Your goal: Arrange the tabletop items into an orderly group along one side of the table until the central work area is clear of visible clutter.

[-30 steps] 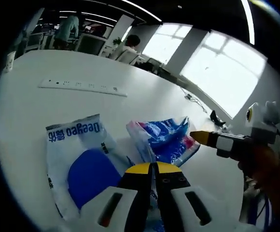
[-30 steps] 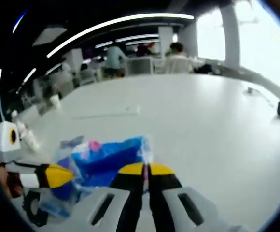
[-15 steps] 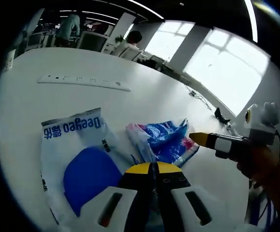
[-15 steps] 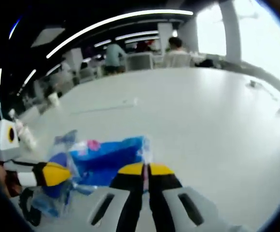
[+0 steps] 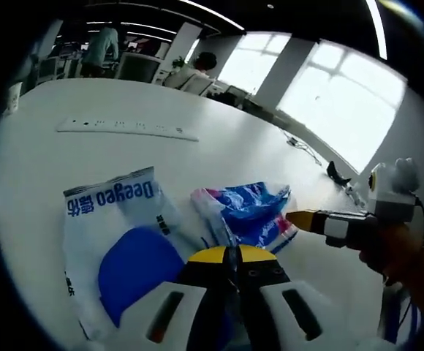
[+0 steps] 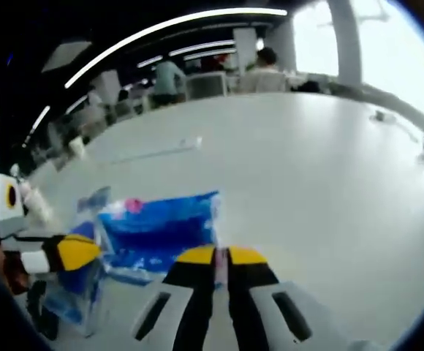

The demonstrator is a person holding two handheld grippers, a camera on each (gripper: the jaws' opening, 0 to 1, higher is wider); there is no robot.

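Near edge of the white bench: a flat white plastic packet with a blue oval and blue "Deegeo" lettering, lying on the left in the left gripper view, printed side up. Just beside it on the right, touching or slightly overlapping at the near corner, a crinkled blue-and-white plastic pouch with a pink patch. Same blue pouch seen in the right gripper view, just ahead and to the left of the yellow jaw tips, one edge raised off the bench surface.

Left gripper, black with yellow tips, jaws pressed together, at the near corner of the two packets; whether a film edge is pinched between them cannot be told. Also seen at the left edge of the right gripper view, tip against the blue pouch's left end.

Right gripper, jaws closed with only a thin seam between them, at the near right corner of the blue pouch; a grip on the plastic cannot be confirmed. Seen from the left gripper view, tip touching the pouch's right edge, held by a person's hand.

Farther across the bench, well apart from the packets, a long white power strip lying flat. At the far left edge, a small white cup. Beyond the bench, seated people, chairs and bright windows.
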